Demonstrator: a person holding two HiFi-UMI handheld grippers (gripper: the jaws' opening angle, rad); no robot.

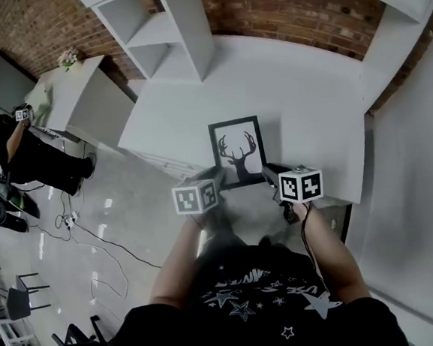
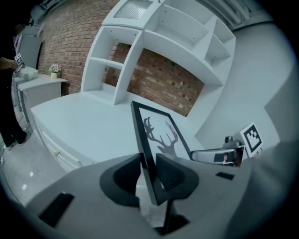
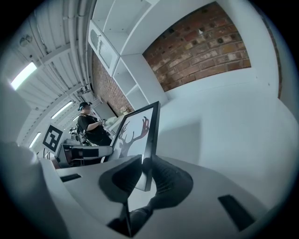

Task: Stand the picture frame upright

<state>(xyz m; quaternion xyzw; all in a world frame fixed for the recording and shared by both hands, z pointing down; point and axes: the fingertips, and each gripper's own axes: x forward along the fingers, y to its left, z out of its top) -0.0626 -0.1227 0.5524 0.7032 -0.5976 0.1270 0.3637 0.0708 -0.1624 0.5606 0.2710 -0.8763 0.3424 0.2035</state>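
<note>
The picture frame (image 1: pixel 237 150) is black, with a dark stag-head silhouette on white. It is held above the near edge of the white table (image 1: pixel 307 85), its face tilted up towards me. My left gripper (image 1: pixel 217 179) is shut on its lower left corner and my right gripper (image 1: pixel 270 173) on its lower right corner. In the left gripper view the frame's edge (image 2: pixel 142 135) rises between the pads of the left gripper (image 2: pixel 148 163), and the right gripper (image 2: pixel 218 155) shows beyond. In the right gripper view the frame (image 3: pixel 138 130) stands between the pads of the right gripper (image 3: pixel 145 164).
White shelving (image 1: pixel 166 30) stands on the table against a brick wall (image 1: pixel 277 9). A white cabinet (image 1: pixel 78 98) with flowers is at the left, with a person (image 1: pixel 7 153) beside it. Cables (image 1: pixel 94 243) and a chair (image 1: pixel 20 295) are on the floor.
</note>
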